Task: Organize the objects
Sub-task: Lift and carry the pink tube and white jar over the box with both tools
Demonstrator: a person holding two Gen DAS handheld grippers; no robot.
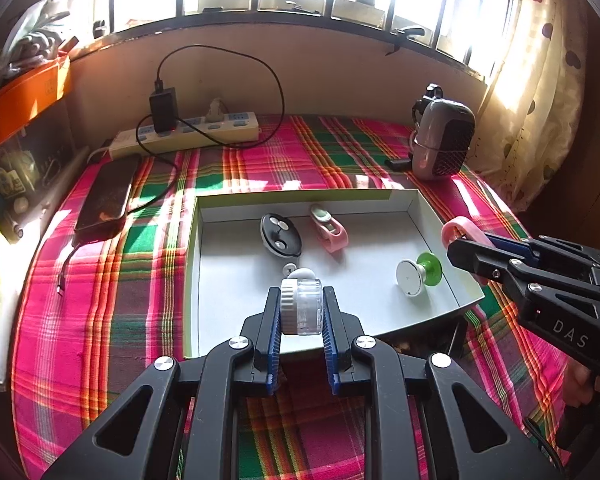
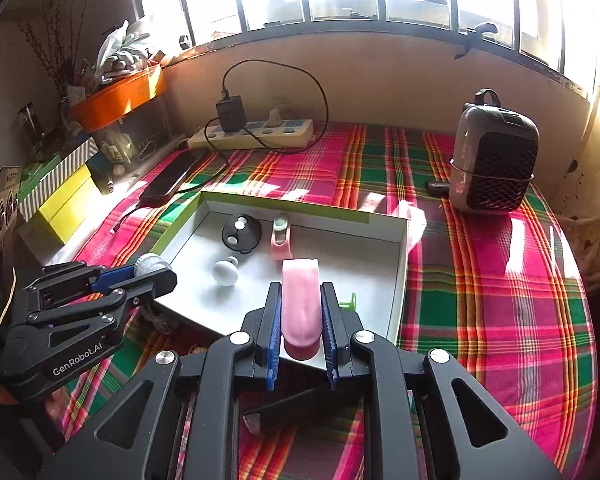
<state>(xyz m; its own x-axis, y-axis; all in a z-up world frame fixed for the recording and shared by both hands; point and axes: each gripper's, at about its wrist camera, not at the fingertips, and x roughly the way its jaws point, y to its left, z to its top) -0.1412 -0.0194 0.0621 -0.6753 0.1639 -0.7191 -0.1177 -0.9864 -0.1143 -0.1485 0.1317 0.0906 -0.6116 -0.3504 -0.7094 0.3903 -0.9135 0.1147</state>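
A box lid (image 1: pixel 424 208) is set at the middle of the table (image 1: pixel 100 320). A disc (image 1: pixel 280 234) and a clip (image 1: pixel 330 228) lie at its far side. A phone (image 1: pixel 108 196) is placed to its left, a power strip (image 1: pixel 188 134) beyond, and a speaker (image 1: pixel 444 140) far right.

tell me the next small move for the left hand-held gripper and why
Probably lower and open the left hand-held gripper to release the clear plastic jar with the silver ribbed cap. It is clamped between the blue pads, held above the near floor of the shallow white cardboard tray, where other small items already lie.
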